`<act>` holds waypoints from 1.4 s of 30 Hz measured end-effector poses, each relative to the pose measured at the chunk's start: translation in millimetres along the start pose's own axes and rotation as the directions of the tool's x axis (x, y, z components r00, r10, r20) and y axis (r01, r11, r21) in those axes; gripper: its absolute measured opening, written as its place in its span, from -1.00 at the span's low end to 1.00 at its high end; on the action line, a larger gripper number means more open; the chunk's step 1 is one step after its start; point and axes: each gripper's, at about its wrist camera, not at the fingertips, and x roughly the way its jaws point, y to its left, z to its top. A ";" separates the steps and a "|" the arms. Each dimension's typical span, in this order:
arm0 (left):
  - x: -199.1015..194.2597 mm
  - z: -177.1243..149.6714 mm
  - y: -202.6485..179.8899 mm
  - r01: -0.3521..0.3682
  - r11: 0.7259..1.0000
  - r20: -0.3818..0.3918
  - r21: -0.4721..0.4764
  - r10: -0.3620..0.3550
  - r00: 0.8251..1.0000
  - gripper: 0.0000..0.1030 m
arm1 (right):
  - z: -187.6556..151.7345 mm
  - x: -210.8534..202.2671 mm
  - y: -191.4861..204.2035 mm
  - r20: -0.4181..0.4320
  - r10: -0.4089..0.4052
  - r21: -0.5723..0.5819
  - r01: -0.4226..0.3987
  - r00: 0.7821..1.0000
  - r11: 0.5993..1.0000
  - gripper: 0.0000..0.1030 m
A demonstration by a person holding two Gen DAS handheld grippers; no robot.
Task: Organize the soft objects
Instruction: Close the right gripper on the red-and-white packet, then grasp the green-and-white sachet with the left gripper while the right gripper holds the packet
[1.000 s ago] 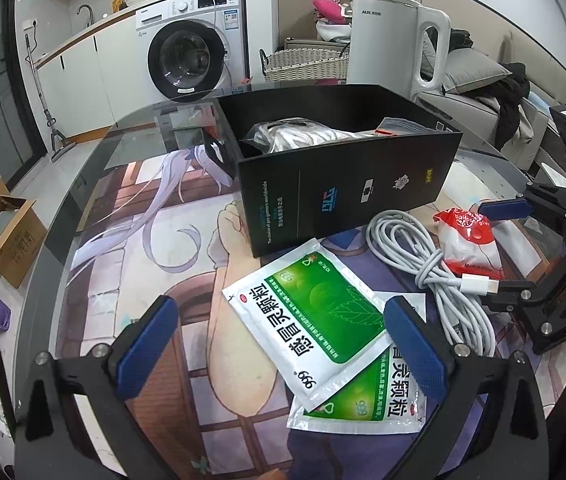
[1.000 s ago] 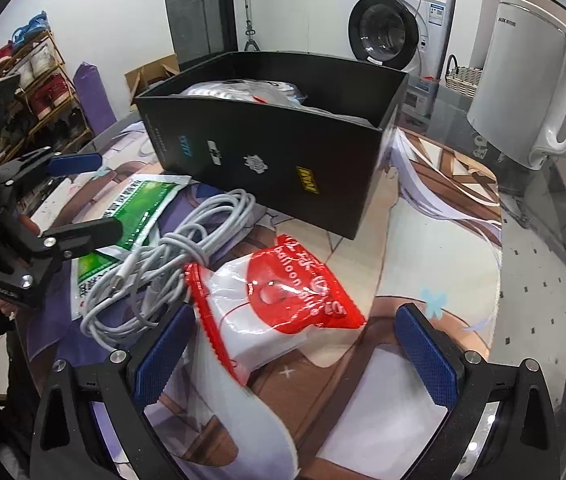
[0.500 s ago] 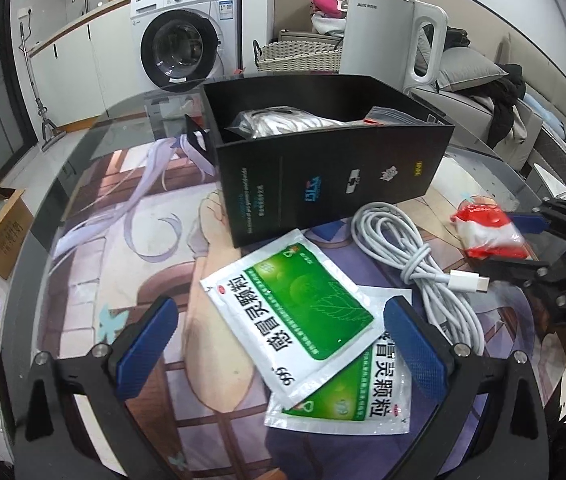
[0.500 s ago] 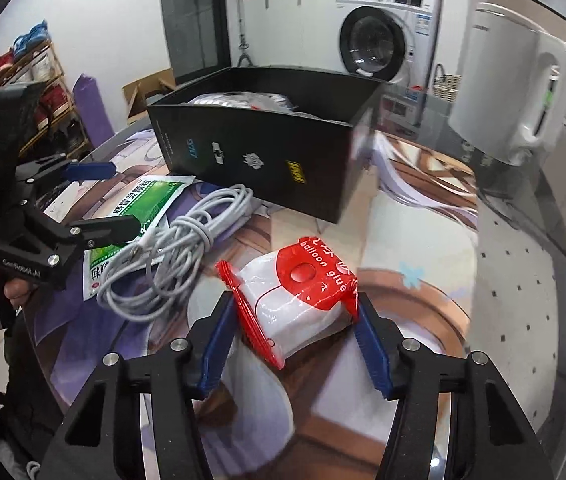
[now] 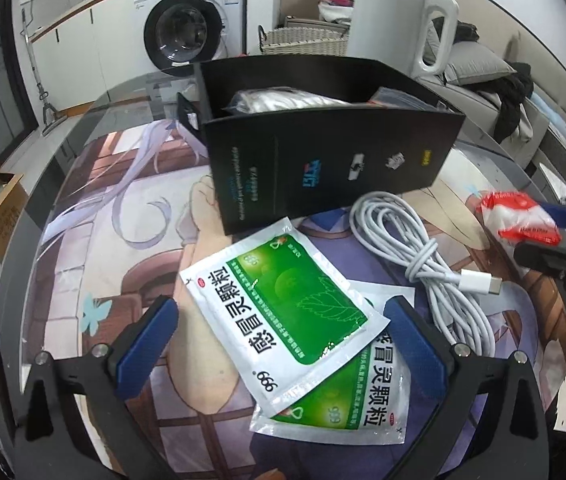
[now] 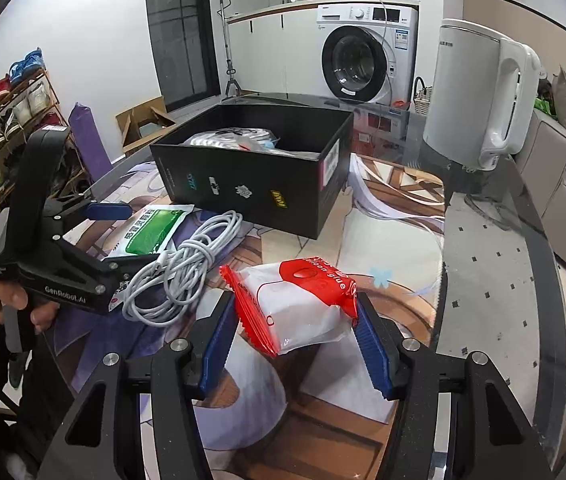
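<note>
Already stowed: several plastic-wrapped soft items are seen lying inside the black box [image 6: 255, 184], which stands open on the surface [image 6: 495, 292].
In hand: a red-and-white balloon glue packet [image 6: 303, 304] is pinched between the pads of the right tool [image 6: 295, 332] and appears lifted just clear of the surface, near the box but not yet over it.
Right tool state: the jaws have just been closing and are now pressed against both sides of the packet.
Left tool state: the left tool [image 5: 279, 344] is held wide apart above the upper green sachet [image 5: 283, 300], nothing gripped.
Still out: two overlapping green sachets, the lower one [image 5: 367, 400] partly covered, and a coiled white cable [image 5: 415, 256] are left lying in front of the box.
Progress judged: roughly midway; one item is being carried, three remain.
Packet writing: "balloon glue" is read on the red band.
Sachet writing: "999" and large Chinese characters are printed on the green packs; smaller text is not legible.
Box markings: small logos and fine print are seen on the front wall, too small to read.
Left tool marking: "GenRobot.AI" is read on its body from the right wrist view.
Kettle [image 6: 479, 96]: a brand word is present, too small to read.
</note>
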 end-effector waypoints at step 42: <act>-5.3 3.4 10.5 -0.012 0.995 0.024 -0.103 0.015 1.000 0.86 | -0.9 3.3 7.3 0.004 0.020 -0.021 -0.020 1.000 1.000 0.14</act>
